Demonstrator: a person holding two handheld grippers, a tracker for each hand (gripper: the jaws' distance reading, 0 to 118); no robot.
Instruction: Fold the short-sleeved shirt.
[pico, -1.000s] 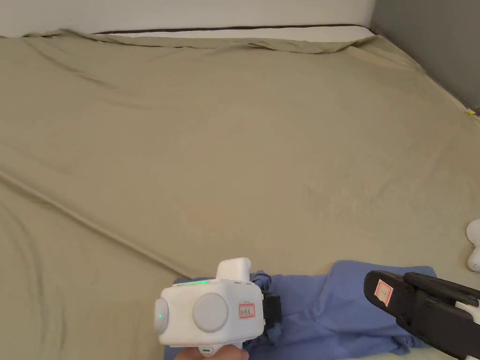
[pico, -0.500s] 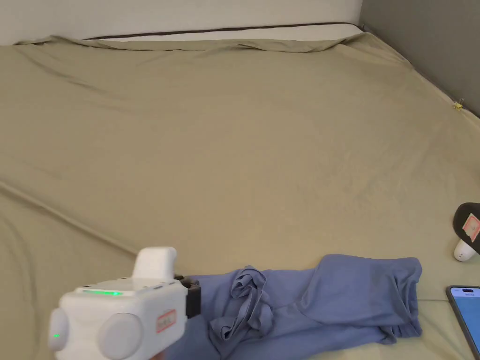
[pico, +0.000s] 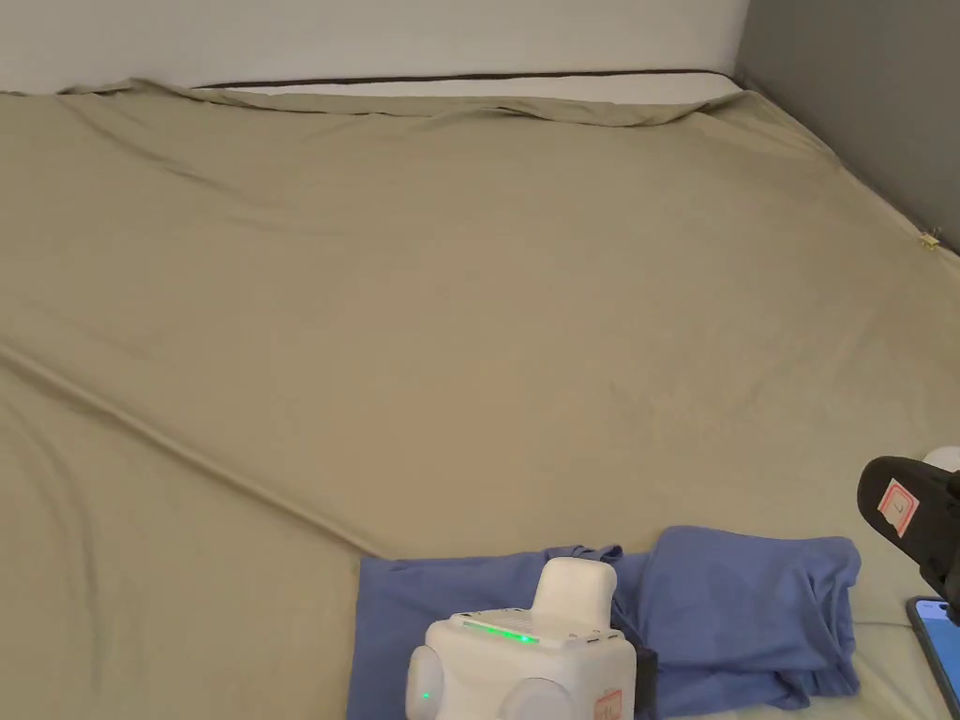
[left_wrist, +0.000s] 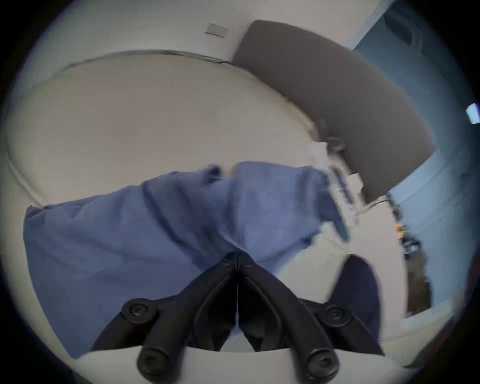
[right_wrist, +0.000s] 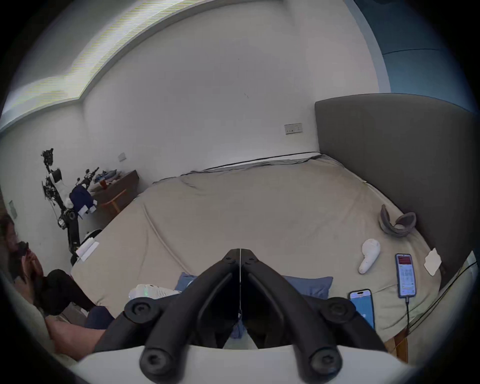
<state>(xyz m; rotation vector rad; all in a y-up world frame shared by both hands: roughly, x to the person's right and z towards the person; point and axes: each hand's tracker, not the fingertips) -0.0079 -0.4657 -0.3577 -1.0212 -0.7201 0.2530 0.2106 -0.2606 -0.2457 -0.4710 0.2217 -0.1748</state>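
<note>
A blue short-sleeved shirt (pico: 741, 609) lies on the khaki bed sheet (pico: 469, 309) at its near edge. Its left part is flat and its right part is layered with folds. In the left gripper view the shirt (left_wrist: 124, 239) spreads out ahead, and a crease runs down to my left gripper (left_wrist: 237, 257), whose jaws are pressed together on the cloth's near edge. That gripper's white body (pico: 525, 666) hovers over the shirt's middle. My right gripper (right_wrist: 240, 250) is shut with nothing in it. It hangs off the shirt's right end (pico: 877, 492), above the bed.
Two phones (right_wrist: 405, 275) (right_wrist: 362, 306), a white handheld device (right_wrist: 368, 256), a grey band (right_wrist: 396, 223) and a paper scrap (right_wrist: 432, 261) lie at the bed's right side. A grey headboard (right_wrist: 389, 156) stands behind them. A person sits beside the bed (right_wrist: 26, 272). The sheet beyond the shirt is wide and bare.
My left gripper swung out left, then came back right over the shirt. The bunched cloth has flattened at the left. The right gripper pulled away to the right edge.
</note>
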